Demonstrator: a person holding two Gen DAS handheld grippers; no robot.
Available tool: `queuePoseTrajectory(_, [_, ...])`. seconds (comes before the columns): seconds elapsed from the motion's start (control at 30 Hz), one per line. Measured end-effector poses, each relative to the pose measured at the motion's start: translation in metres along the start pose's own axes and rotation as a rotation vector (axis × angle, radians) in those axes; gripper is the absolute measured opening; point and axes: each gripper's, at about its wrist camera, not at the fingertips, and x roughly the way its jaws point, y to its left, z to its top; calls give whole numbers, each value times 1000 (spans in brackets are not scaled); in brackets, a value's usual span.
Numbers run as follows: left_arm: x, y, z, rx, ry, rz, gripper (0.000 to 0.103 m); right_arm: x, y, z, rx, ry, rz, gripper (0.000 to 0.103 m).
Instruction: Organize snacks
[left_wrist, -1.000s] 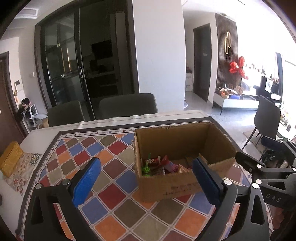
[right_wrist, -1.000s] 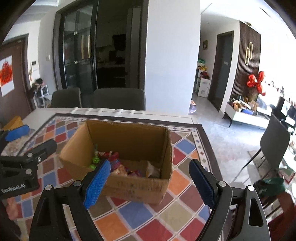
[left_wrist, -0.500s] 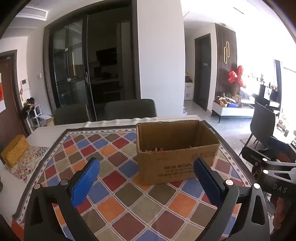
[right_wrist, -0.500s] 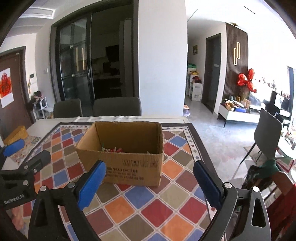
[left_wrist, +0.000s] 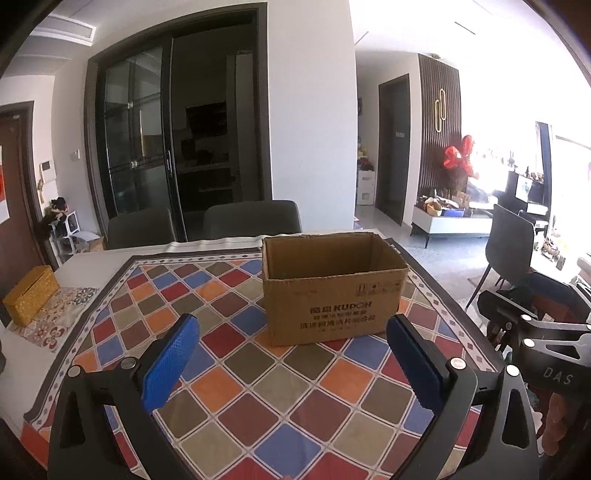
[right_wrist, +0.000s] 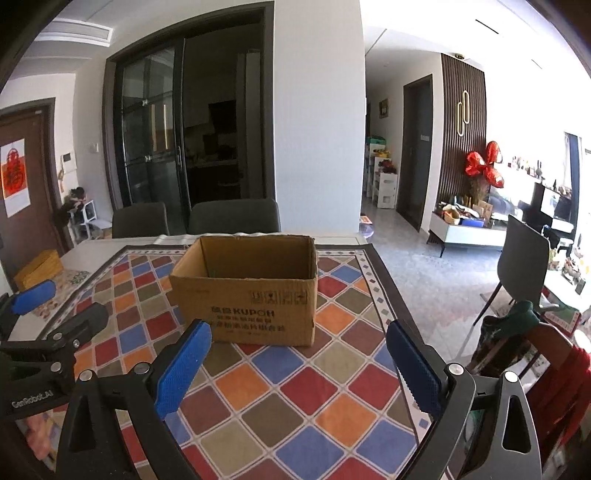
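An open brown cardboard box (left_wrist: 332, 291) (right_wrist: 247, 295) with printed lettering stands on the checked tablecloth (left_wrist: 258, 387) (right_wrist: 280, 391). From this low angle its inside is hidden and no snacks show. My left gripper (left_wrist: 291, 328) hangs open in front of the box, well short of it, with nothing between its blue pads (left_wrist: 170, 363). To the right of it, my right gripper (right_wrist: 299, 332) is also open and empty, just as far back from the box. Each gripper shows at the edge of the other's view.
A yellow woven box (left_wrist: 31, 293) lies on a patterned mat at the table's left end. Two dark chairs (left_wrist: 251, 219) stand behind the table. Right of the table edge are floor, another dark chair (right_wrist: 521, 254) and a person's red sleeve (right_wrist: 569, 373).
Both grippers have pulled back from the box, which now looks smaller and farther. The snacks seen inside it earlier are hidden by its front wall. The right jaws stand slightly wider.
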Motion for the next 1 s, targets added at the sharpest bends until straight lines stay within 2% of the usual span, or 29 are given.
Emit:
queuePoseTrajectory(0.3, [-25,-4,-5,10,-24,20,103,-25,2,-10,1,-17,28,97])
queuePoseTrajectory(1.0, [-41,-3,-5,5,-58,30,103,-46,1,-12,-6,-38,24,97])
